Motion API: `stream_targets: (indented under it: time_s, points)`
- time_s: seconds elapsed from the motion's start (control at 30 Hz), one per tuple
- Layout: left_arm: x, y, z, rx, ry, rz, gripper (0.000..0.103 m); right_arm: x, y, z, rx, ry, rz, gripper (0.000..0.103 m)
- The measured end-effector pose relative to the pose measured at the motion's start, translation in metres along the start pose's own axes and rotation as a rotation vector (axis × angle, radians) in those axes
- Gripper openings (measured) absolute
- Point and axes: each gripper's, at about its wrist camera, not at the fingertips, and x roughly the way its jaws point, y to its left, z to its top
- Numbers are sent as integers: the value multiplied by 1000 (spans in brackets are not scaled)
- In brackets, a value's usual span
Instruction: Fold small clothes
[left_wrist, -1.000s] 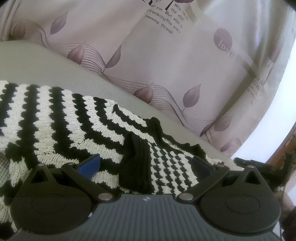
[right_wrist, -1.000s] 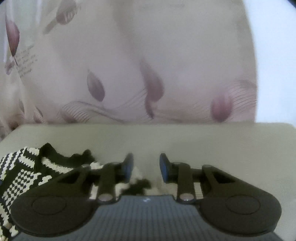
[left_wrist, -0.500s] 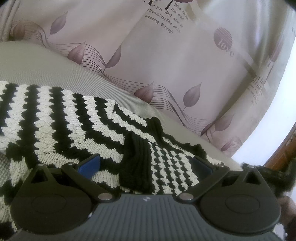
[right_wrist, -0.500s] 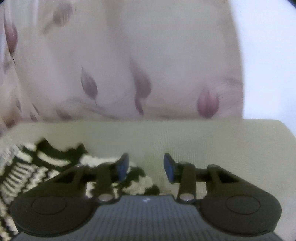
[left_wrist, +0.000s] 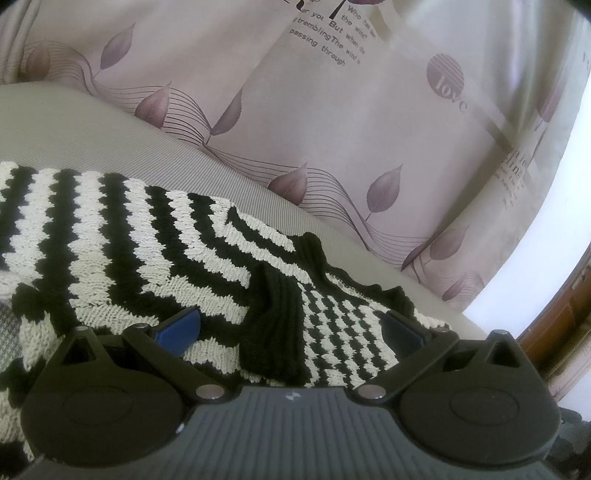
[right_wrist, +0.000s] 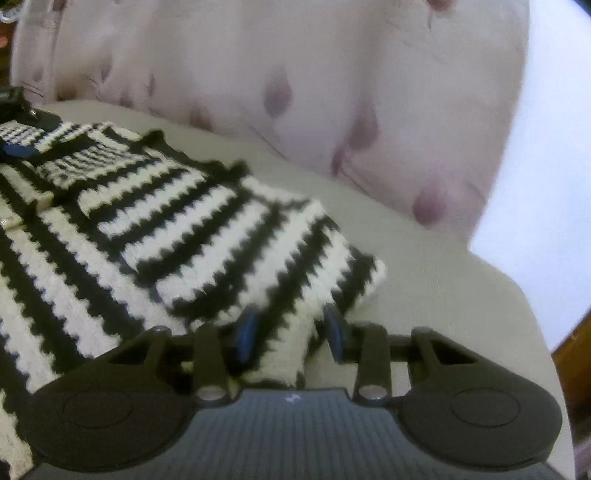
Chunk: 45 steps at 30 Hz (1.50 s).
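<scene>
Broadly, the grey cushion (left_wrist: 92, 133) fills the left and middle of both views, with a leaf-printed curtain (left_wrist: 332, 122) across the top. Spread over the cushion lies the black-and-white knit sweater (left_wrist: 122, 251), covering the left and centre of each frame; in the right wrist view its near corner (right_wrist: 354, 273) reaches toward the middle right, already doubled over itself.

It looks a thick, loose knit: soft, floppy and fairly light, likely to sag and stretch from a single pinch point but unlikely to slip, since the yarn is rough. The ribbed black band (left_wrist: 277, 332) at lower centre of the left view looks the firmest place to pinch; a folded edge or corner would also hold shape better than mid-panel.

The left gripper (left_wrist: 291, 332) hovers with jaws spread wide, the band between them but no pad pressing it. The right gripper (right_wrist: 291, 332), at lower centre of its blurred view, has just been narrowing slightly; knit lies between its fingers, apparently ungripped.
</scene>
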Motion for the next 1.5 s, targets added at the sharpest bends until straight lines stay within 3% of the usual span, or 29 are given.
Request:
stream_targets:
  time_s: [0.07,0.13,0.2,0.33,0.43,0.5,0.57,0.6,0.63,0.7,1.03,1.17,1.27,1.43,1.5]
  points:
    - [-1,0,0,0,0,1,103,-4,-9,2,38,6,-13,38]
    - [-1,0,0,1,0,1,103,-8,-21,3,151,17,39,38]
    - [-1,0,0,3,1,2,103,-20,-24,6,217,-28,30,38]
    - [-1,1,0,5,1,4,103,-43,-4,10,173,-141,3,38]
    - [-1,1,0,2,2,3,103,-12,23,4,54,7,10,38]
    - [-12,-1,6,-8,30,25,102,-10,30,-5,69,-26,-24,38]
    - [-39,5,12,-73,12,6,102,-11,33,-4,62,-29,-49,46]
    - [-60,12,15,-119,-28,-1,102,-12,34,-4,58,-29,-81,59]
    - [-80,20,17,-156,-62,1,102,-12,36,-5,60,-26,-108,70]
    - [-117,40,25,-189,-87,28,102,-13,33,-5,85,-18,-138,77]
    - [-267,186,59,-371,-162,304,100,-9,32,-7,96,-14,-156,84]
    - [-286,239,69,-521,-141,306,100,-10,33,-7,94,-15,-171,87]
    - [-285,266,79,-596,-114,278,86,-10,32,-7,93,-14,-174,88]
    - [-269,298,80,-707,-81,264,77,-11,32,-7,90,-16,-178,91]
    - [-270,304,78,-741,-121,253,76,-12,31,-7,89,-17,-179,91]
